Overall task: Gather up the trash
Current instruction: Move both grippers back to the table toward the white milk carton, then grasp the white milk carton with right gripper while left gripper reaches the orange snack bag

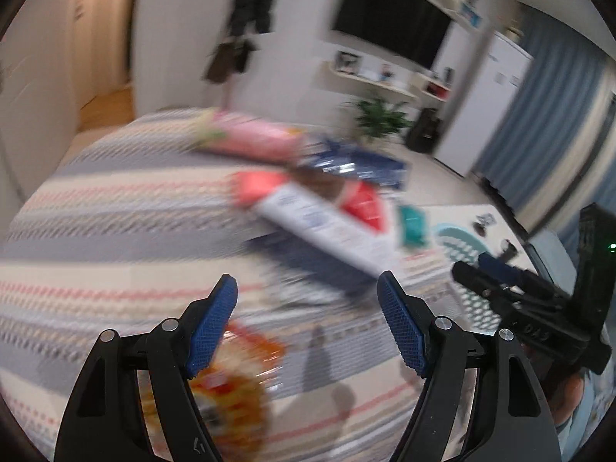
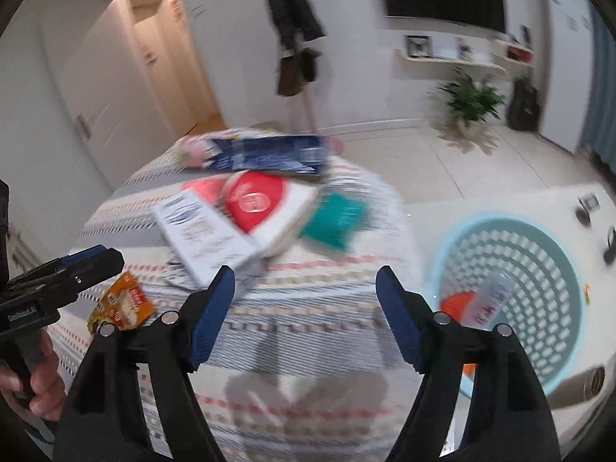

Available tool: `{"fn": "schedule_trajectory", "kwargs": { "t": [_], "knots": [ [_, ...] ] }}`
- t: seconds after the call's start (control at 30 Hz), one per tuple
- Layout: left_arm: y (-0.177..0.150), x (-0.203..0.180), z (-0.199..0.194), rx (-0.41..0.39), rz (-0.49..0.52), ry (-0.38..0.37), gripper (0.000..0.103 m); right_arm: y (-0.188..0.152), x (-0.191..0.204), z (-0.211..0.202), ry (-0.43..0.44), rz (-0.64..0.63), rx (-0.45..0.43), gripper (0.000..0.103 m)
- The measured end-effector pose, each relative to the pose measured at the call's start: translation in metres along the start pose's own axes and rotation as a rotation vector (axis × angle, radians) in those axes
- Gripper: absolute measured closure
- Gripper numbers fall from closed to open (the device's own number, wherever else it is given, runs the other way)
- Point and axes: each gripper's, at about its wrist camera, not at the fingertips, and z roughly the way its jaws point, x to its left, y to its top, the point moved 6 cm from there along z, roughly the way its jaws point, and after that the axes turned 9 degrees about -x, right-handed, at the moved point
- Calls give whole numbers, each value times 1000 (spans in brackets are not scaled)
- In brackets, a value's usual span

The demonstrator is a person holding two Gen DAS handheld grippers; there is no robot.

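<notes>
Trash lies on a table with a striped cloth (image 2: 308, 308): a white box (image 2: 204, 231), a red and white packet (image 2: 256, 200), a dark blue packet (image 2: 269, 154), a teal packet (image 2: 335, 219), a pink packet (image 1: 250, 134) and an orange snack bag (image 2: 123, 304). My left gripper (image 1: 308, 296) is open and empty above the orange snack bag (image 1: 231, 377). My right gripper (image 2: 304, 285) is open and empty over the table's near part. A light blue basket (image 2: 539, 288) to the right holds a clear bottle (image 2: 492, 300) and an orange item.
The basket stands on a white surface (image 2: 500, 200) right of the table. A potted plant (image 2: 469, 96), shelves and a wall television (image 1: 389, 11) are behind, with a doorway at the left. Both views are motion-blurred.
</notes>
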Motion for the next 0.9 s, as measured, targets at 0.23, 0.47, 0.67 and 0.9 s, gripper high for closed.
{"fn": "schedule_trajectory", "kwargs": {
  "t": [0.23,0.47,0.67,0.9],
  "knots": [
    [-31,76,-18,55,-78,71,25,5,46,43,76,-49,57,24],
    [-50,78,-16,87,-59,52,20,9,56,68,99,-22,92,20],
    [-64,50,-12,88,71,53,19,0,65,84,109,-49,141,30],
    [-73,26,-6,88,179,105,20,-15,77,80,102,-67,146,41]
  ]
}}
